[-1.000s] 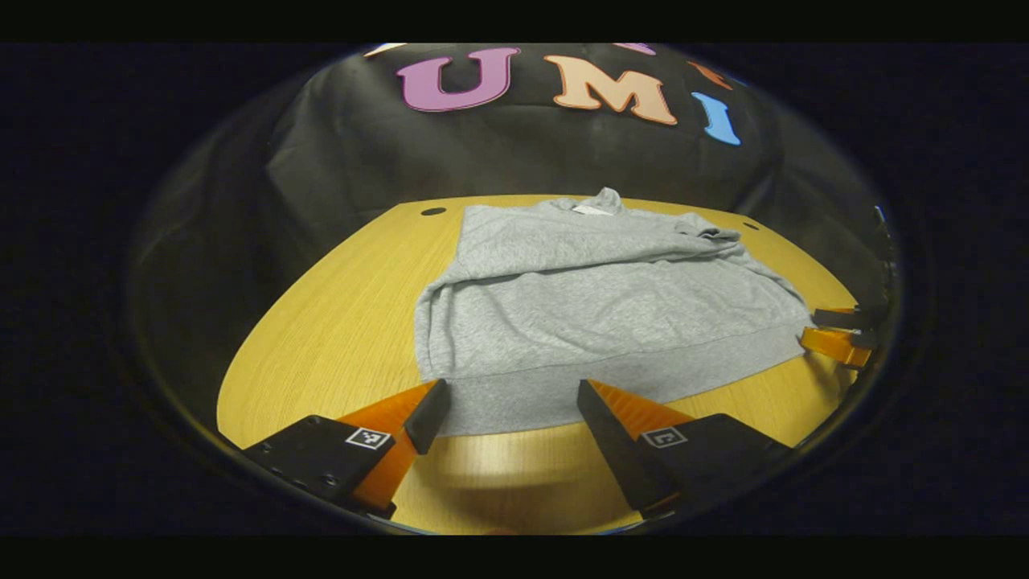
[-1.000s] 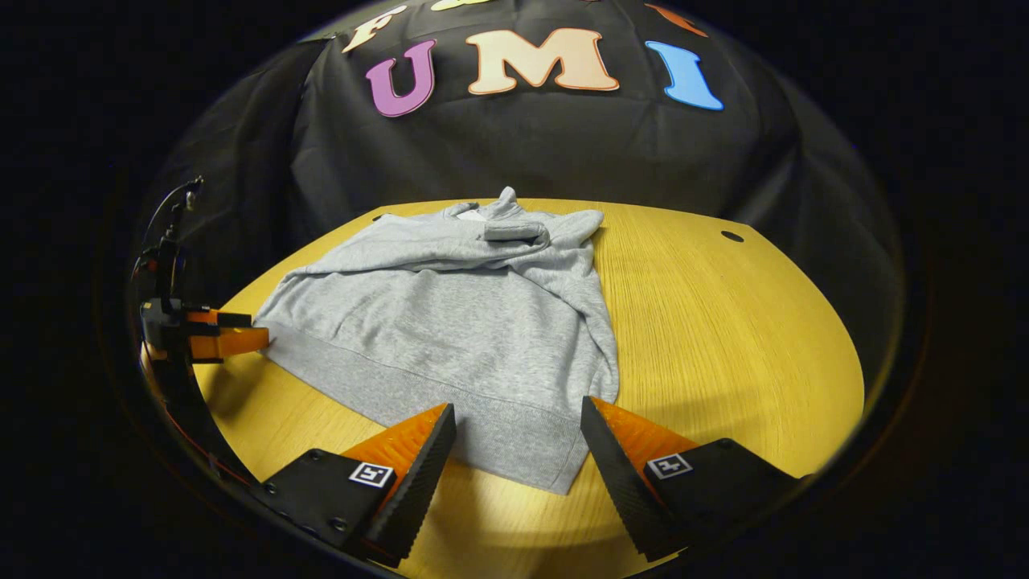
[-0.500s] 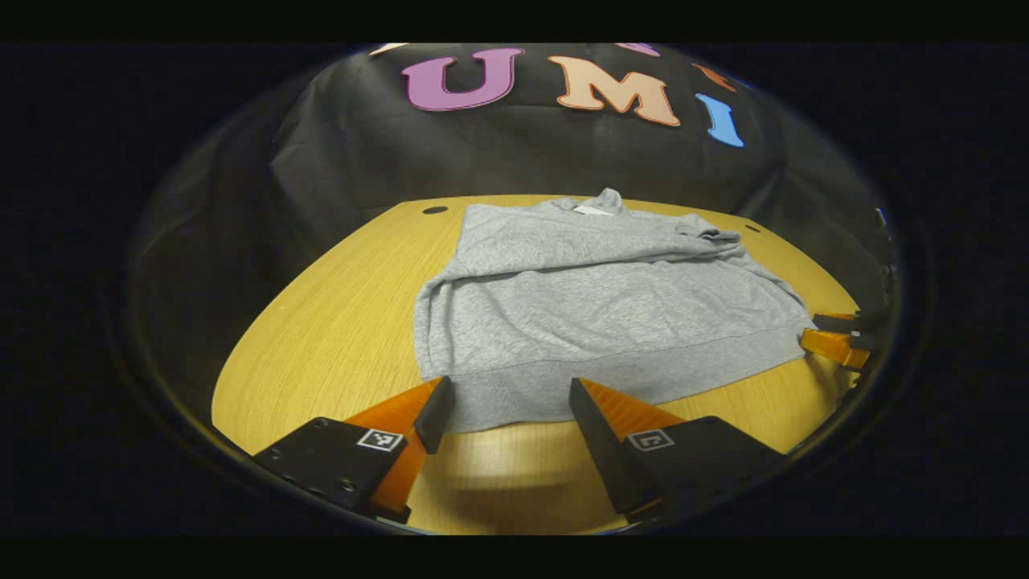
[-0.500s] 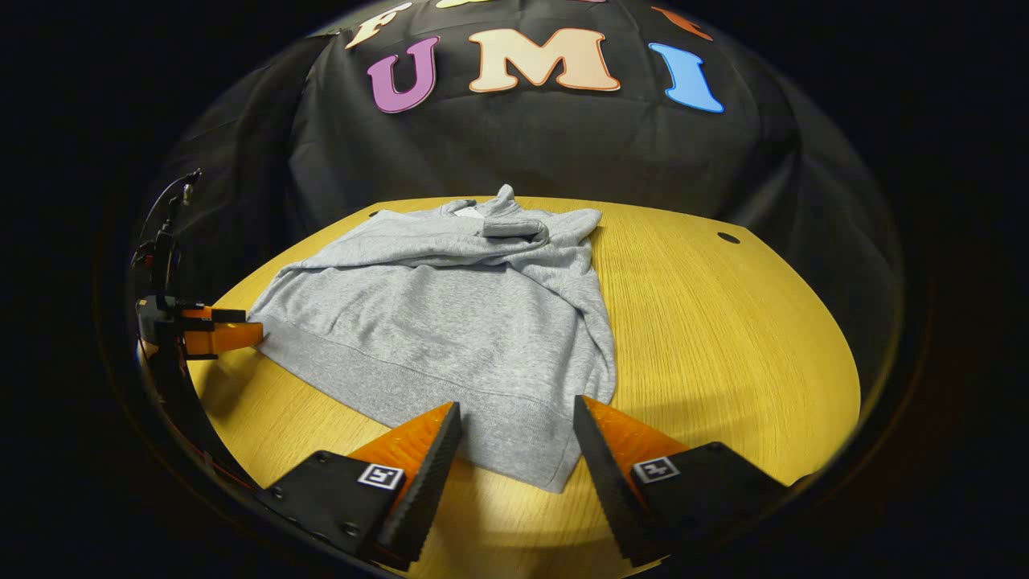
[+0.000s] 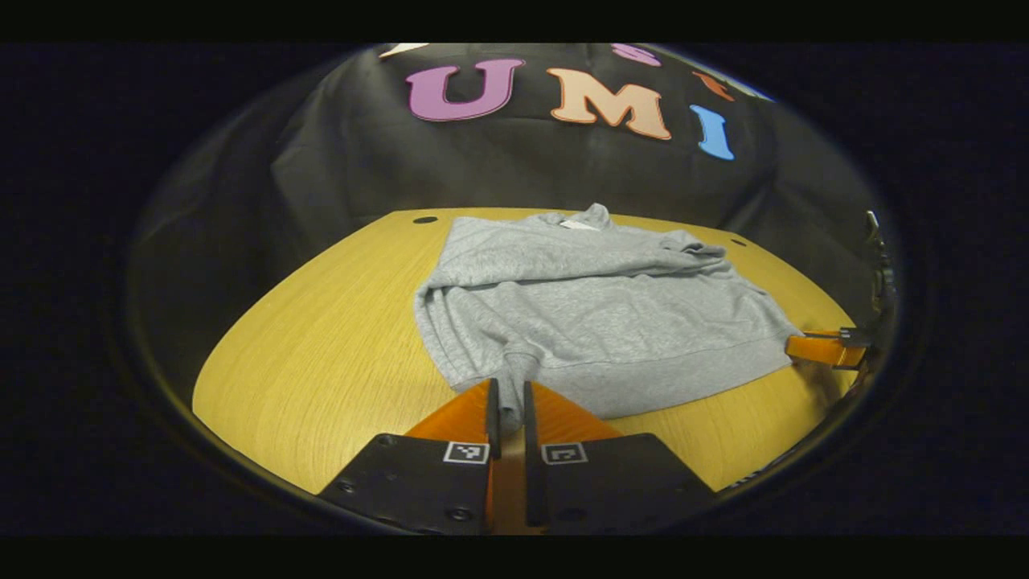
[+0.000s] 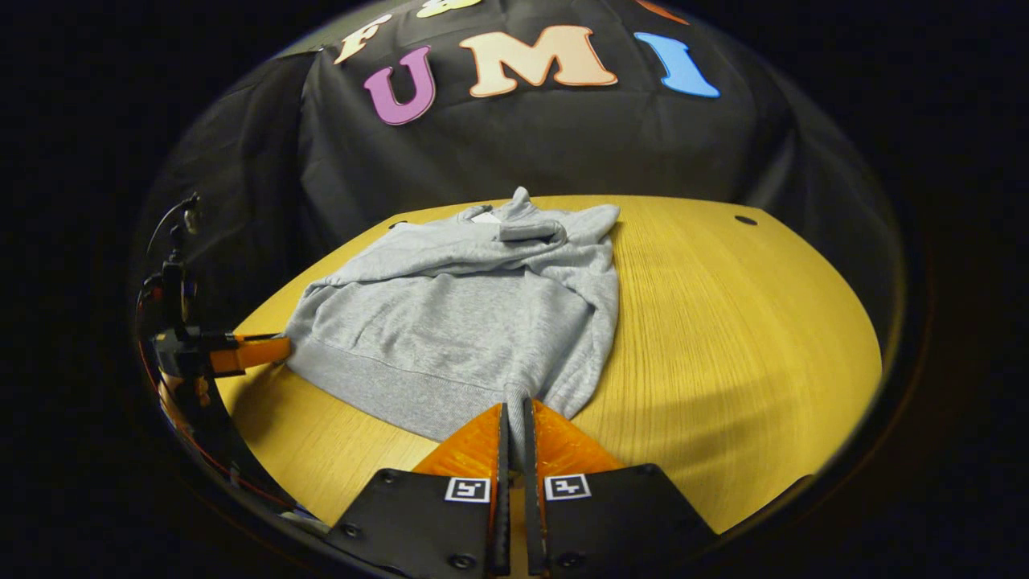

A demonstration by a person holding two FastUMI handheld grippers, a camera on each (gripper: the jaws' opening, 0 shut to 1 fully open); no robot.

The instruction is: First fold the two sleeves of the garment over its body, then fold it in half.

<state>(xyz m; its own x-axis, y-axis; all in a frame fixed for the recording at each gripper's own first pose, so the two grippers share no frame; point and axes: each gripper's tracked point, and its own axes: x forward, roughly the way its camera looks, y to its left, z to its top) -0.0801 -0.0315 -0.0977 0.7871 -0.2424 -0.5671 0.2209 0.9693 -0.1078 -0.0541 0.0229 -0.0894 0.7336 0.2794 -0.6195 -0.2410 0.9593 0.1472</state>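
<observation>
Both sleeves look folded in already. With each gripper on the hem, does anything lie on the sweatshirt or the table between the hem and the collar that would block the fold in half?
Nothing visible does. The left gripper and right gripper each pinch the hem of the sweatshirt. Its body up to the collar carries only its own folded sleeves, and the table around it is bare.

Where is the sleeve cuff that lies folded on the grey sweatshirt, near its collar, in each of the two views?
Left gripper view: the cuff lies upper right on the sweatshirt, right of the collar.
Right gripper view: the cuff lies top centre, just below the collar.
Shared landmark: the white neck label at the collar.
</observation>
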